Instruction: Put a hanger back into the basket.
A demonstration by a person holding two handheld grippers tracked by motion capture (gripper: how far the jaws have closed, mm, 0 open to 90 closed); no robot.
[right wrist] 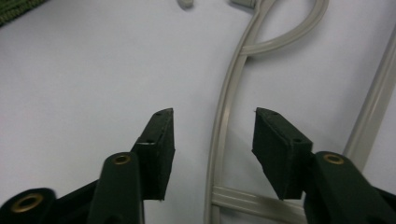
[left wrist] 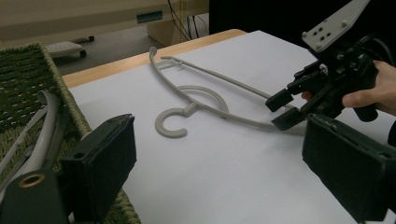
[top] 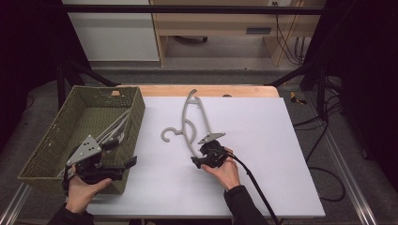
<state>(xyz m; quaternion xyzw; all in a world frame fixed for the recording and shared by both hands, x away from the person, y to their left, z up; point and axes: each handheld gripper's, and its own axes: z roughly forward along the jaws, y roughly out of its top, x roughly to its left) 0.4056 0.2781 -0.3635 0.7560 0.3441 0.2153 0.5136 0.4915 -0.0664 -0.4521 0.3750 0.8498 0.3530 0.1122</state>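
A grey plastic hanger (top: 205, 119) lies flat on the white table top, hook (left wrist: 189, 109) pointing left. My right gripper (top: 199, 154) is at its near end, low over the table and open. Its jaws stand on either side of one thin hanger arm (right wrist: 219, 121), apart from it. From the left gripper view the right gripper (left wrist: 278, 112) shows the same gap around that arm. My left gripper (top: 121, 153) is open and holds nothing, just above the near right corner of the green woven basket (top: 136, 112). A second grey hanger (top: 117, 124) rests inside the basket.
The basket takes up the left side, its rim (left wrist: 70, 107) close beside the left jaw. A wooden strip (top: 159, 90) runs along the table's far edge. Black cable (top: 256, 185) trails from the right gripper toward the near edge.
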